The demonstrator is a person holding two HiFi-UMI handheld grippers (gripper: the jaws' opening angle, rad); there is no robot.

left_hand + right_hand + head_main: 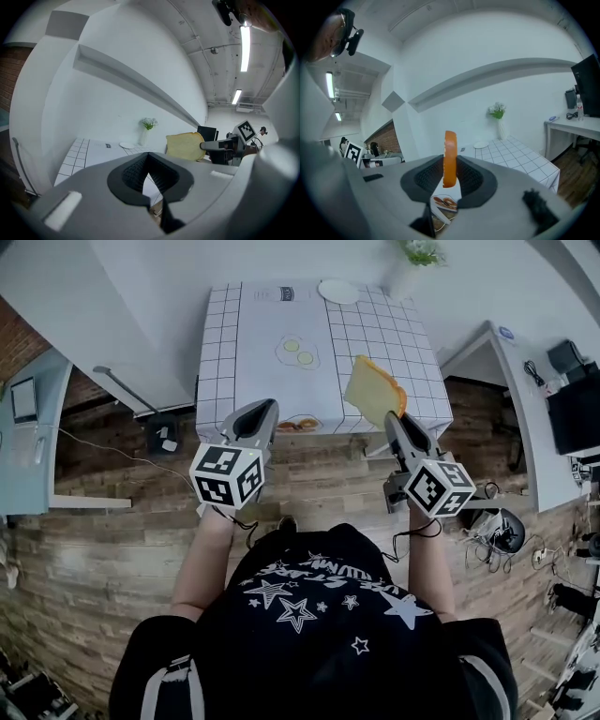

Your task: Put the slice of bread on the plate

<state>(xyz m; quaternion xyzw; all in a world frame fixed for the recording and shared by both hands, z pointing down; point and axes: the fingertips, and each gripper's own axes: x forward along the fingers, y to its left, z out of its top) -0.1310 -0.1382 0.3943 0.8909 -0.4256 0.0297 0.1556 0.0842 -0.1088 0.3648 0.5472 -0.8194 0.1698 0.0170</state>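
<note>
A slice of bread (373, 389) with an orange-brown crust stands upright over the table's near right corner, and my right gripper (395, 420) is shut on its lower edge. In the right gripper view the bread (450, 157) shows edge-on between the pads. A small white plate (337, 291) lies at the far edge of the table (253, 343), well beyond the bread; the plate (481, 145) has nothing on it. My left gripper (257, 418) hovers at the table's near edge, left of the bread, shut and holding nothing. From the left gripper view the bread (183, 145) appears off to the right.
The table has a white cloth with a grid pattern. A vase with flowers (414, 261) stands at its far right corner, next to the plate. Food pictures (297, 351) lie mid-table and at the near edge (298, 425). A white desk (525, 399) with a monitor stands to the right.
</note>
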